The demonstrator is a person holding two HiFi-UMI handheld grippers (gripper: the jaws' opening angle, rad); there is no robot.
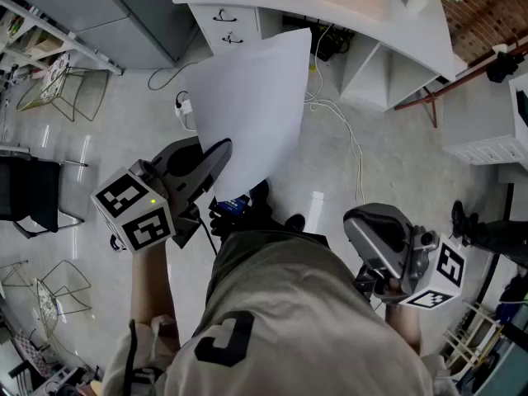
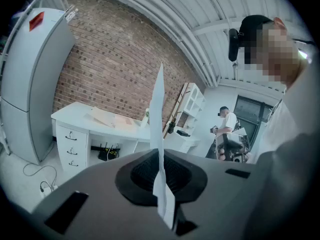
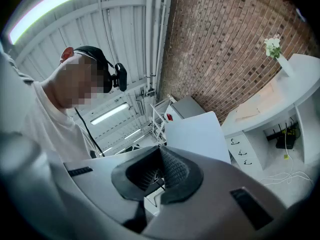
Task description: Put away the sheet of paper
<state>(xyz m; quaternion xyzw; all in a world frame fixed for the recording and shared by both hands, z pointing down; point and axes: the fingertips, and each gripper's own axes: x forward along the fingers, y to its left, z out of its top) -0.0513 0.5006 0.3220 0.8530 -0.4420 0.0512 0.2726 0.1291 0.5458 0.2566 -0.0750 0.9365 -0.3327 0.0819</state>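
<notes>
A white sheet of paper [image 1: 247, 106] is held up over the floor, and my left gripper [image 1: 216, 159] is shut on its lower edge. The left gripper view shows the sheet [image 2: 158, 114] edge-on, rising from between the closed jaws of the left gripper [image 2: 161, 184]. My right gripper [image 1: 363, 225] is low at the right by my hip, apart from the paper. In the right gripper view its jaws [image 3: 160, 151] are shut with nothing in them, and the sheet [image 3: 197, 136] stands beyond them.
A white desk [image 1: 330, 7] with drawers [image 1: 224, 25] stands ahead by a brick wall, with flat boards and a flower vase [image 3: 277, 51] on top. Cables [image 1: 351, 139] trail over the floor. Wire chairs [image 1: 58, 81] stand left. Another person [image 2: 225, 129] stands far off.
</notes>
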